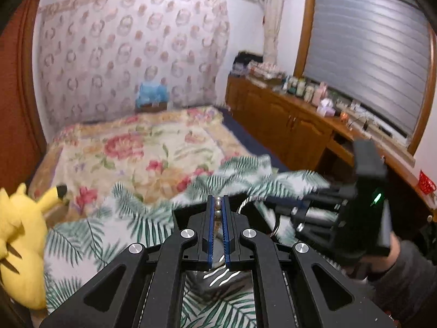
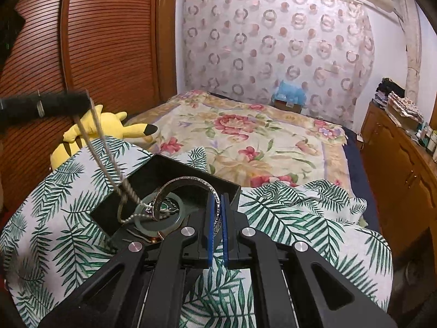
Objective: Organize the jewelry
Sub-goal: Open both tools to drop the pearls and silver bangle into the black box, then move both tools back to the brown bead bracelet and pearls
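Observation:
My left gripper [image 1: 218, 200] is shut on a silver bead chain [image 1: 218, 207], with round beads showing between its blue pads. In the right wrist view the left gripper [image 2: 41, 105] is a blurred black shape at the left, and the chain [image 2: 106, 153] hangs from it down into an open black box [image 2: 174, 175]. My right gripper [image 2: 217, 197] is shut on an engraved silver bangle [image 2: 191, 181] held over the box. Inside the box lie a pale green jade bangle [image 2: 147, 222] and other tangled pieces. In the left wrist view the right gripper [image 1: 275, 201] is blurred at the right.
The box sits on a white palm-leaf cloth [image 2: 300, 213] on a bed with a floral blanket [image 2: 245, 134]. A yellow plush toy [image 2: 109, 125] lies at the left. A wooden cabinet [image 1: 295, 125] with many small items runs along the right.

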### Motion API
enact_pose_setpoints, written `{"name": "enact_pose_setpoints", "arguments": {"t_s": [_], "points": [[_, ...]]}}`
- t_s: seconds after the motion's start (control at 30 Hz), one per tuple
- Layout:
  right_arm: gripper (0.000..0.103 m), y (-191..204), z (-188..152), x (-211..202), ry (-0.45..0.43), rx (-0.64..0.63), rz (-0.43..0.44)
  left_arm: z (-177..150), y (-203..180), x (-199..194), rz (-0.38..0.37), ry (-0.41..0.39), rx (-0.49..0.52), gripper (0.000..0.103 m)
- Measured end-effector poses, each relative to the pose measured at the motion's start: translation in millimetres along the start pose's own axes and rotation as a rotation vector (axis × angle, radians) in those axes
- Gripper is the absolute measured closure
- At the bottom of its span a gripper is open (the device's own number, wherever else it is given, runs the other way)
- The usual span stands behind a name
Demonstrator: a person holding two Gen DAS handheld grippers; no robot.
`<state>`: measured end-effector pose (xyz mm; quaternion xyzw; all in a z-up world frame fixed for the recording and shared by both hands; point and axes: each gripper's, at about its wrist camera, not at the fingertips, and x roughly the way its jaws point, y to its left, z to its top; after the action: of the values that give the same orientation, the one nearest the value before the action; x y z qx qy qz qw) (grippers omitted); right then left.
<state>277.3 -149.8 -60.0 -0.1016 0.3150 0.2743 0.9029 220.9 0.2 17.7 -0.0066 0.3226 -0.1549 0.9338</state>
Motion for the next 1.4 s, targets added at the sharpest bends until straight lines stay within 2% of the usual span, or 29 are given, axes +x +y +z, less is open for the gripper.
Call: {"name": "enact_pose_setpoints", "arguments": {"t_s": [0.1,0.17,0.27,0.37,0.43,0.53,0.6,0.93,1.4], "points": [[0.097,1.0,-0.7,9.2,0.013,-0.006,0.004,-17.0,5.3,15.4,0.015,0.048,-0.010,0.098],[0.097,3.9,-1.1,16.1,0.025,-0.017,0.006,-26.0,7.9,20.6,0.022,0.068,-0.020,0.094],[0.097,9.0,-1.0,21.3,0.032,-0.040,0.004,-37.5,10.5,20.4,0.043,0.074,-0.022,0.072],[0.097,14.3,-0.8,26.8,0.041,-0.059,0.002,-45.8,10.5,19.0,0.071,0.081,-0.024,0.059],[0.096,16.8,-0.8,30.2,0.048,-0.067,0.005,-49.0,12.7,17.4,0.079,0.081,-0.029,0.046],[0.096,19.7,-0.8,30.2,0.036,-0.070,0.009,-56.5,13.9,12.4,0.103,0.081,-0.030,0.033],[0.096,19.2,0.9,27.6,0.026,-0.063,0.013,-57.6,15.3,12.4,0.114,0.084,-0.032,0.028],[0.096,20.3,-9.0,-10.8,-0.005,-0.045,0.012,-75.8,9.2,-1.5,0.120,0.092,-0.037,0.025],[0.096,42.7,-69.9,-85.2,-0.013,-0.001,0.008,-109.7,-11.8,-32.7,0.105,0.087,-0.030,0.020]]}}
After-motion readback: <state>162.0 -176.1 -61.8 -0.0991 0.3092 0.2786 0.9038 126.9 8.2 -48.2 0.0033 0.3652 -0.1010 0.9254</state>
